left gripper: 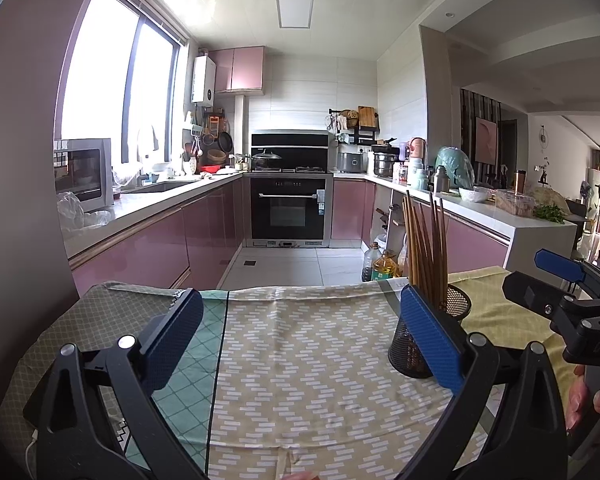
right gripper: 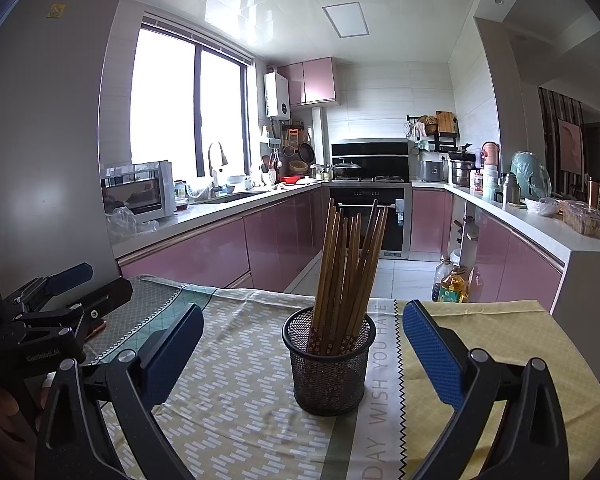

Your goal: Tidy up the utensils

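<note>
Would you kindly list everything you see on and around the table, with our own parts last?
chopsticks: a bundle, count unclear, brown wood, upright in the holder
mesh holder: one, black, on the tablecloth
tablecloth: one, patterned beige, teal and yellow, covering the table
oil bottles: two, amber and dark, floor beyond the table
oven: one, black, far wall
microwave: one, silver, left counter
left hand-held gripper: one, black with blue pads, open, empty
right hand-held gripper: one, same, open around the holder without touching it

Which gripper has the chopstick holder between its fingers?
The right gripper: the mesh holder sits centred in its open gap. The left gripper frames bare cloth, with the holder beside its right finger.
</note>
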### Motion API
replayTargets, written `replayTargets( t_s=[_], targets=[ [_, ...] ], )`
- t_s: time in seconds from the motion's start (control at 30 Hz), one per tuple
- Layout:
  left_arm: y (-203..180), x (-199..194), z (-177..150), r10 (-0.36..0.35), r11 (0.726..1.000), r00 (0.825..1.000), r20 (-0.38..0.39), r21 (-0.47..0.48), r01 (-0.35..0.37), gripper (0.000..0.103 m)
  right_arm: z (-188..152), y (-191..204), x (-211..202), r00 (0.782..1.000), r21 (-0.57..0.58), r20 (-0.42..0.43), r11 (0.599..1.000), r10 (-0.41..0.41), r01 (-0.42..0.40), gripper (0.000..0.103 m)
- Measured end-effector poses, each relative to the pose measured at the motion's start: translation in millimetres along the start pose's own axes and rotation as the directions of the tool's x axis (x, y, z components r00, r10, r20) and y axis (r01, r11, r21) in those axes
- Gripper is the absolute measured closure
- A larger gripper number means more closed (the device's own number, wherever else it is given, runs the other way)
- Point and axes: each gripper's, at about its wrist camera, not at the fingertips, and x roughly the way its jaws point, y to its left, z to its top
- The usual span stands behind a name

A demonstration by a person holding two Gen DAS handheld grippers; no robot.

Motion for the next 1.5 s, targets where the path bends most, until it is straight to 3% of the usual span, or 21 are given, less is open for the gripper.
replayTargets(
  t_s=[1.5],
  targets=[
    [-3.0, -0.3, 0.3, -0.003, 1.0, 1.0, -0.003, 0.001, 0.003, 0.006, -0.3, -0.9, 1.7, 1.0, 0.004, -0.001, 1.0, -0.001, 0.001, 0.006]
  ],
)
